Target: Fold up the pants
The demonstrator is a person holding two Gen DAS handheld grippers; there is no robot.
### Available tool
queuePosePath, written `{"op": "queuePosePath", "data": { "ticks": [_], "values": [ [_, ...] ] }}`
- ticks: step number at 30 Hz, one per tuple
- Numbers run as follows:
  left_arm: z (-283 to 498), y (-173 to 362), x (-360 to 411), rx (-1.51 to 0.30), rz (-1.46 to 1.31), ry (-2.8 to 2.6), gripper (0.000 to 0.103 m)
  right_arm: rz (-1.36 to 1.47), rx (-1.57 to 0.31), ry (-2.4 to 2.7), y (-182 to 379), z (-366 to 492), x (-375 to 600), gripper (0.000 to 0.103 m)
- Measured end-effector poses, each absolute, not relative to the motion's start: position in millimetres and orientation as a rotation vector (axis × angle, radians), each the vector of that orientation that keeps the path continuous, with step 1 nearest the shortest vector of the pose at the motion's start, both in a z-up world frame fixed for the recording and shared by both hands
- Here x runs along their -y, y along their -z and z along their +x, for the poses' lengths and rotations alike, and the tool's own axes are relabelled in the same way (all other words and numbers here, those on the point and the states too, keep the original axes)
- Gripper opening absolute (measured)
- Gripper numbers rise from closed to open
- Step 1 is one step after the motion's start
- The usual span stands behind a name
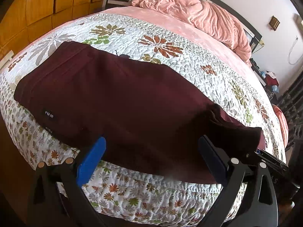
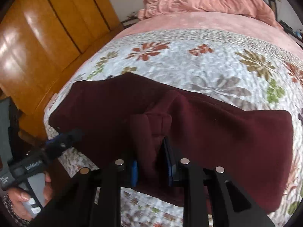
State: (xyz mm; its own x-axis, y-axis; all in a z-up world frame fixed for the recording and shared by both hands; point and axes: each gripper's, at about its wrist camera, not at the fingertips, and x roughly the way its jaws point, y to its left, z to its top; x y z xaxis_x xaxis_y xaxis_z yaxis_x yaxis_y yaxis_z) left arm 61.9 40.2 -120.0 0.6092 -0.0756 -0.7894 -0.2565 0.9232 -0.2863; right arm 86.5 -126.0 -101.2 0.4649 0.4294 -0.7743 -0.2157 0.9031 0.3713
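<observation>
Your left gripper [image 1: 151,160] sits with its blue fingers [image 1: 91,160] spread wide, the near edge of the maroon pants [image 1: 117,94] lying between them but not pinched. From this wrist you see the pants as a long folded band stretched across the floral quilt [image 1: 170,37] at the foot of the bed, a small black label [image 1: 49,117] near their left end and a darker bunched cuff rising at their right end. Only this view shows that label. The right wrist view shows something else: your right gripper [image 2: 151,162] has its fingers pressed close together on a raised ribbed fold of the pants [image 2: 227,128], a pinch the left camera catches only as a dark edge at its far right.

In the right wrist view, at the far left, your hand [image 2: 20,198] grips the grey handle of the left gripper [image 2: 62,141], whose tip reaches the left end of the pants.

Around you, going left to right: the orange wooden wardrobe [image 1: 37,9] stands beside the bed, the crumpled pink blanket [image 1: 198,13] is heaped at the head end on a pink sheet, and a cluttered low shelf [image 1: 269,77] sits by the white wall at the right. The black gripper frames block the lower part of both views, hiding the quilt's near edge.
</observation>
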Motion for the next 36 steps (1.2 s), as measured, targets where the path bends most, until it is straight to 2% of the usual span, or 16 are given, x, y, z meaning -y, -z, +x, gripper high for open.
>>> {"op": "queuePosePath", "data": {
  "ticks": [7, 10, 11, 13, 16, 17, 22, 26, 29, 33, 36],
  "values": [
    [58, 126, -53, -0.922, -0.423, -0.142, 0.098, 0.238, -0.919, -0.52, 86, 93, 89, 0.023],
    [57, 129, -58, -0.932, -0.435, -0.156, 0.098, 0.25, -0.98, -0.527, 104, 103, 78, 0.025],
    [57, 130, -59, -0.935, -0.436, -0.158, 0.098, 0.241, -1.033, -0.539, 117, 105, 72, 0.029],
    [58, 132, -61, -0.946, -0.434, -0.161, 0.098, 0.239, -1.096, -0.553, 131, 103, 70, 0.045],
    [59, 131, -63, -0.944, -0.433, -0.161, 0.098, 0.273, -1.087, -0.59, 127, 92, 78, 0.068],
    [60, 129, -64, -0.941, -0.432, -0.159, 0.098, 0.278, -1.08, -0.598, 120, 86, 83, 0.07],
    [67, 115, -61, -0.917, -0.419, -0.111, 0.098, 0.268, -0.979, -0.528, 81, 59, 137, 0.071],
    [84, 106, -36, -0.903, -0.368, -0.045, 0.098, 0.305, -0.964, -0.296, 73, 55, 199, 0.071],
    [99, 110, -12, -0.901, -0.267, -0.068, 0.098, 0.351, -1.011, -0.19, 90, 58, 232, 0.072],
    [121, 146, 12, -1.013, -0.114, -0.116, 0.098, 0.344, -1.119, -0.124, 133, 61, 248, 0.072],
    [122, 166, 7, -1.045, -0.15, -0.115, 0.101, 0.384, -1.16, -0.105, 162, 59, 252, 0.079]
  ]
}}
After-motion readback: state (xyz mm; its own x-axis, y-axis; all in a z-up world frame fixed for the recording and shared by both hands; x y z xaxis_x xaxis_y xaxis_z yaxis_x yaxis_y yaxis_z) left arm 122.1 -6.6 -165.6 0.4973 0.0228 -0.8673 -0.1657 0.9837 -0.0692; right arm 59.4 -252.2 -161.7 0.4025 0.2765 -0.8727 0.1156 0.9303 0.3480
